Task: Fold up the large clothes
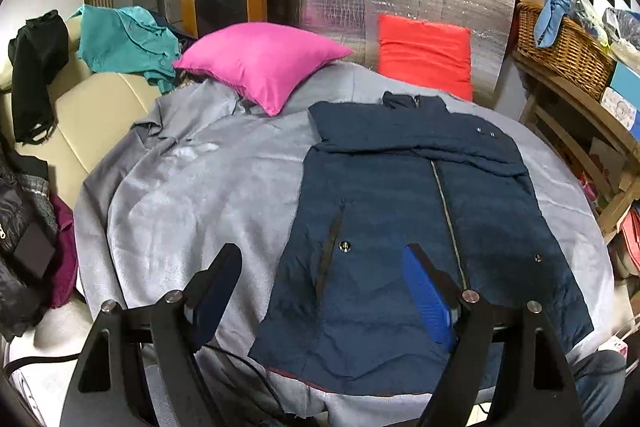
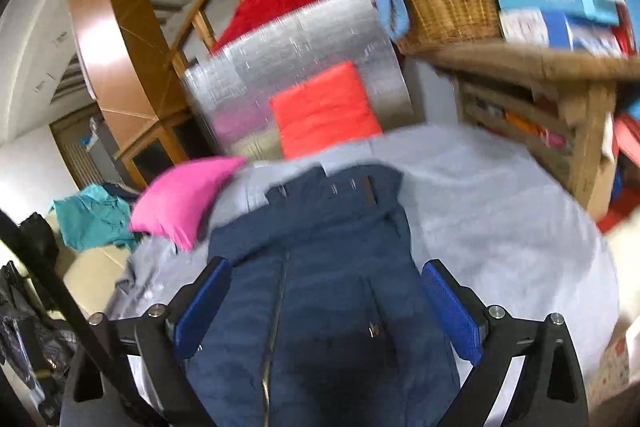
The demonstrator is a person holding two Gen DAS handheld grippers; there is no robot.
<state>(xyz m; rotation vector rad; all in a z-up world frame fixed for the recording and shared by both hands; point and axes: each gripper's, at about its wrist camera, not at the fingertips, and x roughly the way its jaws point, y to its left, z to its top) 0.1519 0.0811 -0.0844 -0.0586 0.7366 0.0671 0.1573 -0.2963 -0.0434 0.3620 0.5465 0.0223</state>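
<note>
Jacket (image 1: 416, 227) navy, flat on grey sheet (image 1: 180, 203), zip up, sleeves folded across chest. Left gripper (image 1: 324, 267) above hem, jaws wide, empty. Right gripper (image 2: 326, 291) over jacket, jaws apart, nothing held. Pink pillow (image 1: 260, 63), red cushion (image 1: 426, 53) behind.

Both wrist cams look down-fwd, close over the same navy jacket (image 1: 400, 211) on grey cover (image 1: 192, 195).

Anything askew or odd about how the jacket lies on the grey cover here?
The navy jacket lies flat, zip up, sleeves folded across the chest. Only oddity: the grey cover under it is rumpled near the pink pillow. Nothing looks spilled or damaged.
</note>
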